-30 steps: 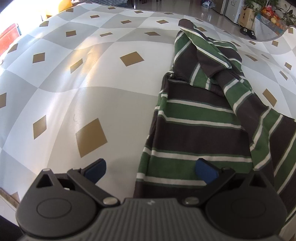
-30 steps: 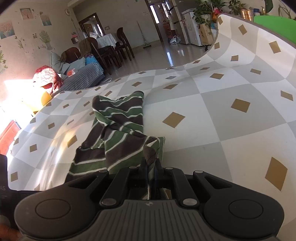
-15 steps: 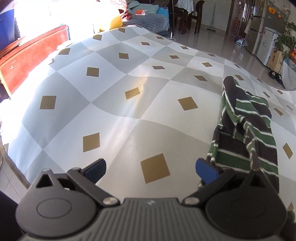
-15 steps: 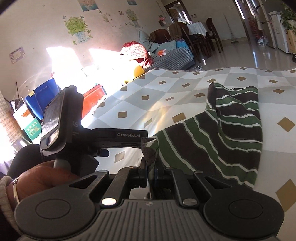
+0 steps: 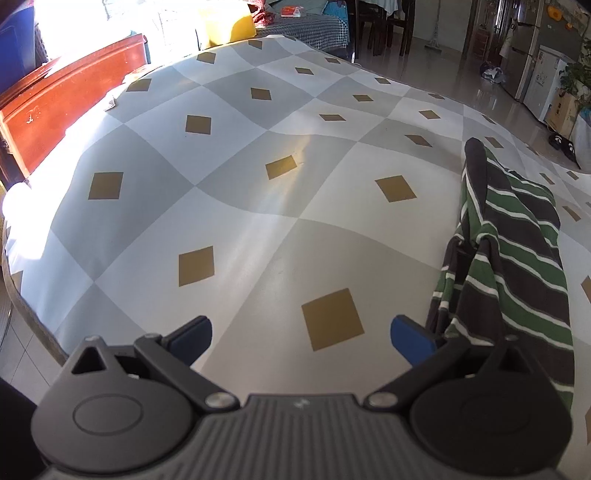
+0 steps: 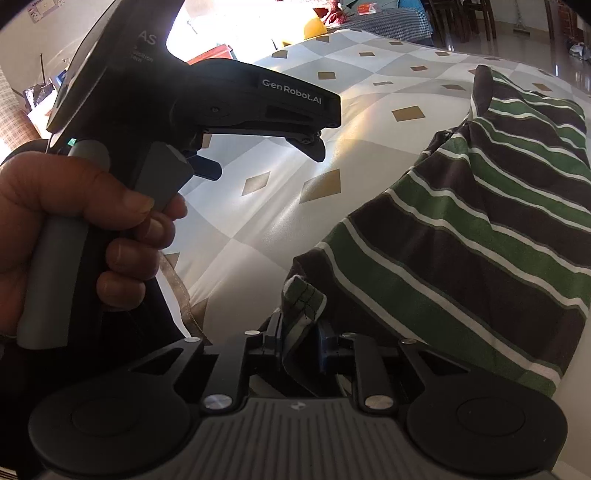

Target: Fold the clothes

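A green, brown and white striped shirt (image 6: 480,221) lies crumpled on the checked tablecloth (image 6: 258,229). My right gripper (image 6: 299,332) is shut on a corner of the striped shirt at its near edge. In the left wrist view the striped shirt (image 5: 517,266) stretches along the right side. My left gripper (image 5: 303,334) is open over bare cloth, its right finger beside the shirt's near left edge. The right wrist view also shows my left gripper (image 6: 266,155) from the side, a hand (image 6: 74,229) round its handle.
The tablecloth (image 5: 221,206) has gold diamonds on grey and white squares. A red-brown wooden board (image 5: 55,107) lines the table's far left edge. Chairs (image 5: 376,26), a fridge (image 5: 532,48) and a shiny floor lie beyond the far edge.
My right gripper has swung left with the shirt corner and pulled it toward the near edge. The left gripper has moved left off the shirt and stays open.
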The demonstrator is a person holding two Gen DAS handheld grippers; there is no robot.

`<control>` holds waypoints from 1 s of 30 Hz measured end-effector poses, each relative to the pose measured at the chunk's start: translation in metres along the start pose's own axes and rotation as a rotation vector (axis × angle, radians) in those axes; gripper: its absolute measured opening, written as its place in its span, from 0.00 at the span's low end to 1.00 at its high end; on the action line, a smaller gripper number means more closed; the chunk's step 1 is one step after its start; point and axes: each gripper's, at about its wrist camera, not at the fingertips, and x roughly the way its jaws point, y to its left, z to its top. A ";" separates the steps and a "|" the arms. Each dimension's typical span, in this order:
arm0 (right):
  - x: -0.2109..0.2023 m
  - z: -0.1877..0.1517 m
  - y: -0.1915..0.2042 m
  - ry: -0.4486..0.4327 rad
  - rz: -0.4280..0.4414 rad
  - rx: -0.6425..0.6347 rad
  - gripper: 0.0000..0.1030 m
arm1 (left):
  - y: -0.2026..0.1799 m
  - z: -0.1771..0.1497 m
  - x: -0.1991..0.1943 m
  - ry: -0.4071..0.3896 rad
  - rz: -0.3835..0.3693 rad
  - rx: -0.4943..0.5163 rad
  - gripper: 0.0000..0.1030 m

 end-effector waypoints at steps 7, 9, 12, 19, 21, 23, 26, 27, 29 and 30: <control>-0.009 -0.003 0.005 -0.010 0.011 -0.054 0.29 | 0.000 0.002 0.000 0.000 -0.003 -0.015 1.00; -0.012 -0.004 0.007 -0.014 0.013 -0.069 0.30 | 0.001 0.002 0.002 0.007 0.000 -0.018 1.00; -0.014 -0.004 0.010 -0.035 0.004 -0.078 0.31 | 0.002 0.002 0.004 0.017 0.002 -0.024 1.00; -0.007 -0.008 0.025 -0.038 -0.018 -0.151 0.35 | 0.003 0.002 0.003 0.012 0.008 -0.025 1.00; -0.005 -0.010 0.032 -0.042 -0.020 -0.186 0.36 | 0.004 0.002 0.004 0.016 0.008 -0.030 1.00; -0.001 -0.011 0.037 -0.040 -0.030 -0.217 0.36 | 0.005 0.002 0.005 0.018 0.010 -0.038 1.00; 0.008 -0.014 0.044 -0.033 -0.046 -0.262 0.36 | 0.006 0.002 0.005 0.016 0.015 -0.042 1.00; 0.011 -0.015 0.046 -0.030 -0.060 -0.277 0.36 | 0.006 0.002 0.005 0.016 0.016 -0.041 1.00; 0.018 -0.017 0.048 -0.026 -0.088 -0.303 0.36 | 0.006 0.002 0.006 0.019 0.017 -0.038 1.00; 0.021 -0.018 0.048 -0.026 -0.103 -0.312 0.36 | 0.006 0.002 0.006 0.020 0.018 -0.036 1.00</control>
